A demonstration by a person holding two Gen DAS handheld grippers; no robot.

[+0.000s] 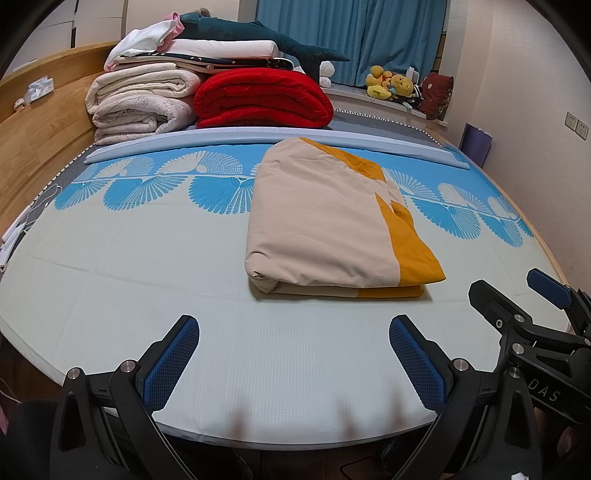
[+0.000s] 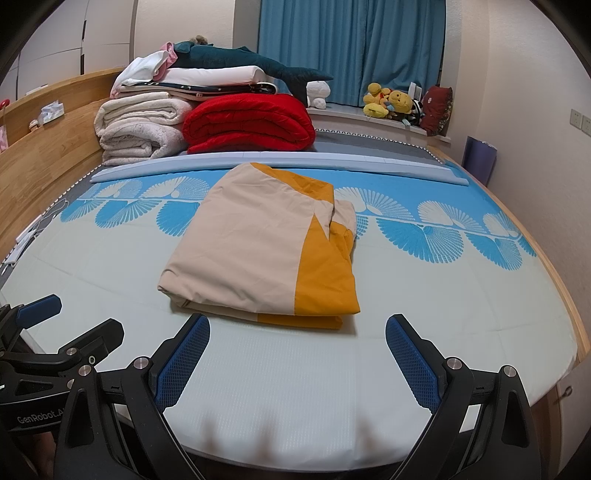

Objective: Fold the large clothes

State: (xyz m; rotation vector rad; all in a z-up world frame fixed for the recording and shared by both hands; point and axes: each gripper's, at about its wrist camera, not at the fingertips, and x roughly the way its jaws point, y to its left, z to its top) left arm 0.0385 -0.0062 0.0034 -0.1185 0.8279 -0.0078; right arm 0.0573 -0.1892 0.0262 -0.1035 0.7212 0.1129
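A beige and orange cloth (image 1: 332, 218) lies folded into a thick rectangle on the bed mat (image 1: 147, 266); it also shows in the right wrist view (image 2: 266, 251). My left gripper (image 1: 295, 332) is open and empty, held near the bed's front edge, short of the cloth's near fold. My right gripper (image 2: 297, 332) is open and empty, just in front of the cloth's near edge. The right gripper also shows at the right of the left wrist view (image 1: 517, 295), and the left gripper at the left of the right wrist view (image 2: 70, 321).
Folded cream blankets (image 1: 140, 103), a red blanket (image 1: 262, 99) and a plush shark (image 1: 258, 33) are stacked at the bed's far end. A wooden headboard (image 1: 37, 140) runs along the left. Plush toys (image 1: 391, 86) sit on the sill under blue curtains (image 1: 351, 33).
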